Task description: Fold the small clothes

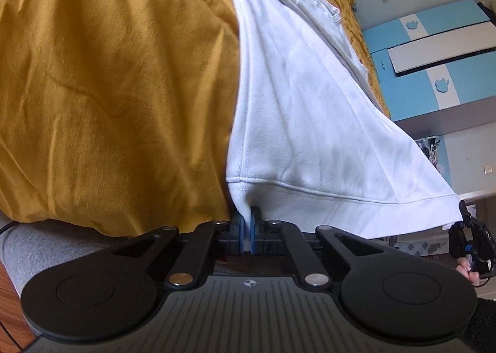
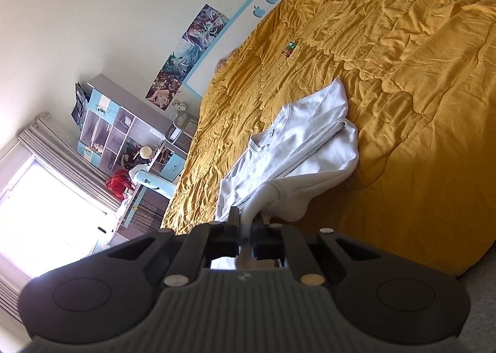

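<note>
Shirt (image 2: 297, 148) on the bed (image 2: 403, 74), hem corners in both jaws.

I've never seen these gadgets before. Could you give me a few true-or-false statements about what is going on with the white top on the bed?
1. Both grippers pinch the white top. True: left gripper and right gripper are shut on its hem.
2. The bedcover is blue. False: it is mustard yellow.
3. The top is fully lifted off the bed. False: its collar end lies on the bedcover.
4. A small colourful item lies beyond the top. True.
</note>
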`<state>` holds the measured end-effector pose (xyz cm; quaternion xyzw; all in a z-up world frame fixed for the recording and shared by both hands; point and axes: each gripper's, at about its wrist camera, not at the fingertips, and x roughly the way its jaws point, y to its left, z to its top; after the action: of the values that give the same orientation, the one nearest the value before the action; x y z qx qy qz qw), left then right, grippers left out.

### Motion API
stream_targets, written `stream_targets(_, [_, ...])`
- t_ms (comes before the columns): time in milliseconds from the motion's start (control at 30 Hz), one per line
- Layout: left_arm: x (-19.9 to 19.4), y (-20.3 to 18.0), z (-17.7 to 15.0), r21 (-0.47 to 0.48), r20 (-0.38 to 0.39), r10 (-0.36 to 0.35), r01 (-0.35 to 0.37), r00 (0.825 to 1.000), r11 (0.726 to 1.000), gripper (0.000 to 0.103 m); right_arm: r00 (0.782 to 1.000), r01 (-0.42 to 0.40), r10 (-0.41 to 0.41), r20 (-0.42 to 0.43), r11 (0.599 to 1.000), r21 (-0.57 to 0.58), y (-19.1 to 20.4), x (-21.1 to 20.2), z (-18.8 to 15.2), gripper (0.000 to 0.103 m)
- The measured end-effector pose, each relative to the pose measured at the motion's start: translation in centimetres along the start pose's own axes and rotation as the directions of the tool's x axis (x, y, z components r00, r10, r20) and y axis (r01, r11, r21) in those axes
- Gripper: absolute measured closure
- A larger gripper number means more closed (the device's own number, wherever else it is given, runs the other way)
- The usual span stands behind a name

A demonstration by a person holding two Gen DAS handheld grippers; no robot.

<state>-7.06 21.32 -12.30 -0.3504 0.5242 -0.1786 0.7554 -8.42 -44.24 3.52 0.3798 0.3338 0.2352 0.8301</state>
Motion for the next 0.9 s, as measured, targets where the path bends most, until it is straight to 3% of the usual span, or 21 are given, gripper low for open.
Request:
stream_targets(67, [-1.9,-1.0,-0.5,0.067,0.056,-0.075,0.071,0.996,0.995,0.100,1.000,-0.021,0.021,0.004,1.000,-0.010,0.1,-0.2,0.0,0.101])
stream_targets(100, [-3.2,-1.4,-0.6,0.100,0.106,-0.136,0.125,0.985,0.987,0.100,0.999,-0.040,0.040,0.009,0.999,-0.026,0.2,-0.2,-0.1,0.101])
stream_targets(200, [-6.7,-2.3,-0.7,0.143,0.239,-0.293,0.264,0.926,0.954,0.100,0.991,-0.108,0.114,0.066,0.990,-0.086,1.1,-0.6,-0.3,0.101])
stream_targets(367, [-8.9,-5.8,0.2,0.229,0.369,-0.401,0.336,0.839,0.914,0.100,0.968,-0.188,0.197,0.157,0.980,-0.072,1.3,-1.1,-0.2,0.101])
stream_targets(533, [-10.3,-8.4,0.1,0.320,0.462,-0.538,0.432,0.705,0.843,0.100,0.944,-0.252,0.266,0.197,0.963,-0.094,1.6,-1.8,-0.3,0.101])
stream_targets(633, [-11.6,-9.0,-0.3,0.369,0.490,-0.589,0.459,0.643,0.808,0.100,0.926,-0.287,0.313,0.211,0.947,-0.143,2.2,-2.9,-0.1,0.101])
stream_targets(767, [-13.7,-9.7,-0.9,0.418,0.514,-0.610,0.445,0.603,0.792,0.100,0.887,-0.339,0.385,0.253,0.917,-0.209,3.0,-4.6,0.2,0.101])
stream_targets(900, [-14.1,-10.5,-1.1,0.437,0.530,-0.587,0.396,0.612,0.808,0.100,0.865,-0.351,0.399,0.304,0.914,-0.202,2.7,-5.1,0.8,0.101])
